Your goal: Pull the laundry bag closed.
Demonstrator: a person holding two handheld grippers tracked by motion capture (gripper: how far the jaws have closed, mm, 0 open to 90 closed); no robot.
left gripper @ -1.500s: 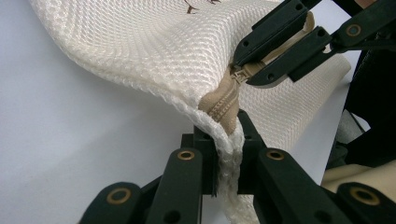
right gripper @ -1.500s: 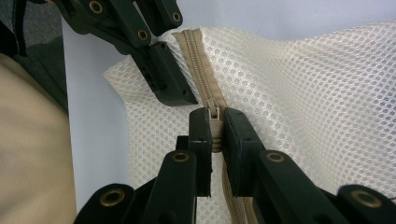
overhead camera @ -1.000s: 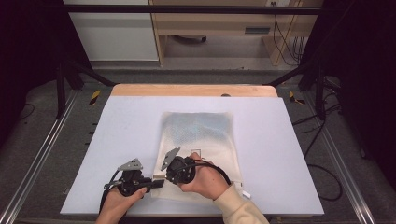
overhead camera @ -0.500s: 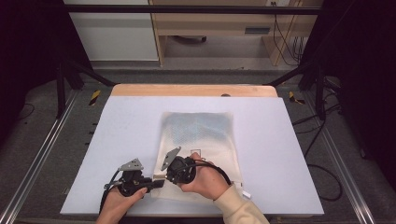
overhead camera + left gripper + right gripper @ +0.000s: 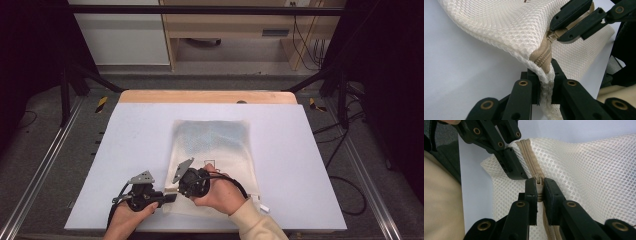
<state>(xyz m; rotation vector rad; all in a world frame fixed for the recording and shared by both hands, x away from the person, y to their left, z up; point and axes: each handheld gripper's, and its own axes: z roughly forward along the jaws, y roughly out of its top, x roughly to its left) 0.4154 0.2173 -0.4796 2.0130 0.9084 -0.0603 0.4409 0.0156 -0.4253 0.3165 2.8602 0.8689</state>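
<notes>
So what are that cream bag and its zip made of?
The cream mesh bag looks like soft synthetic netting: tiny open holes, limp folds. Its tan zip seems woven tape with fine teeth, probably plastic; the matte slider looks plastic too, though painted metal is possible.

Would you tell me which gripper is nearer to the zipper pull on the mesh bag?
Right. The right gripper is clamped on the zipper pull itself, while the left gripper pinches the mesh bag corner beside it, at the zipper's end.
</notes>
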